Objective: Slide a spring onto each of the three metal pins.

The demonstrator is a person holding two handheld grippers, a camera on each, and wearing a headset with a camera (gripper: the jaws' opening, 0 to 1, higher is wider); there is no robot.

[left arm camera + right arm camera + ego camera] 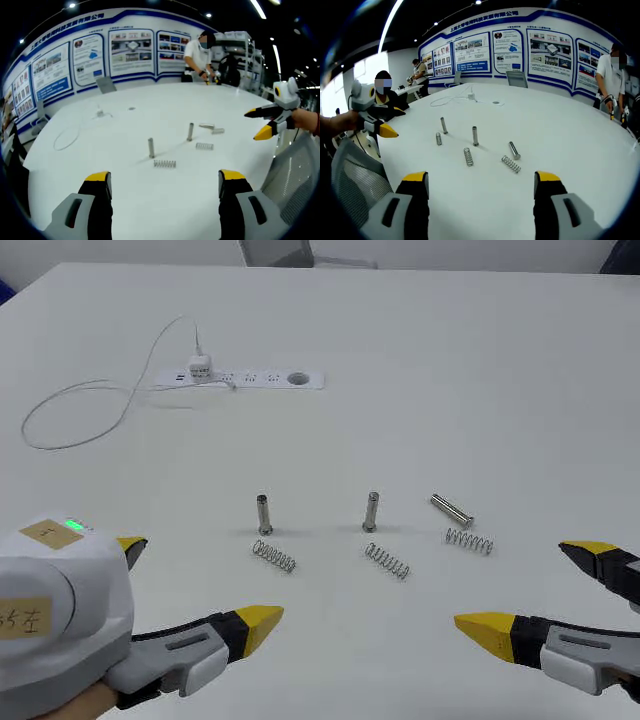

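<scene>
Ahead of left gripper [200,580], right gripper [512,585] | springs [386,561] beside pins [371,511], untouched | jaws spread wide

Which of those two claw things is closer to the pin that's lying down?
Right. The right gripper is just on the person's side of the lying pin, slightly to its right. The left gripper is far off to its left, past the left upright pin.
</scene>
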